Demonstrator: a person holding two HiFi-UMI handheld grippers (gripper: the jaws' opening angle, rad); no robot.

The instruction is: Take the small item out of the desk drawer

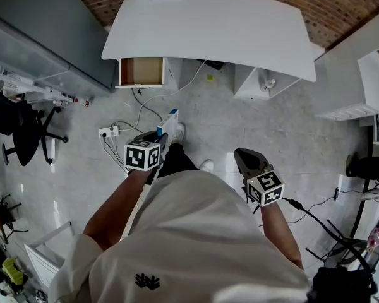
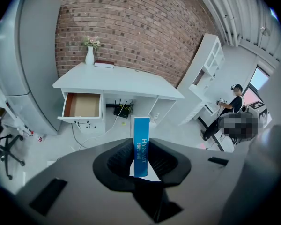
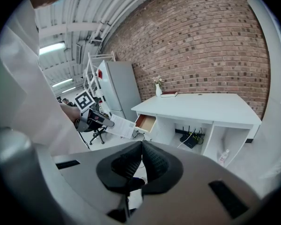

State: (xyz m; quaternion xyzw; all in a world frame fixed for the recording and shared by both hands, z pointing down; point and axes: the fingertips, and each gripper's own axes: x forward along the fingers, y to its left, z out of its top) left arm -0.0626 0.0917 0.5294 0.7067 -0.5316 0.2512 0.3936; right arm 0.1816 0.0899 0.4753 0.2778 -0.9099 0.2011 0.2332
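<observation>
Your left gripper (image 1: 165, 135) clamped a blue box (image 2: 141, 146); right gripper (image 1: 241, 153) was shut, empty. Cables (image 1: 145, 109) and a power strip (image 1: 109, 131) lay before the open drawer (image 1: 141, 72).

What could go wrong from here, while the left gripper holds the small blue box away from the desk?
1. The blue box stands edge-on in the left gripper and reaches past the tips, so it could twist loose.
2. The desk drawer is open and juts out, so it is easy to bump.
3. A power strip and cables lie on the floor near the person's feet, a possible trip hazard.
</observation>
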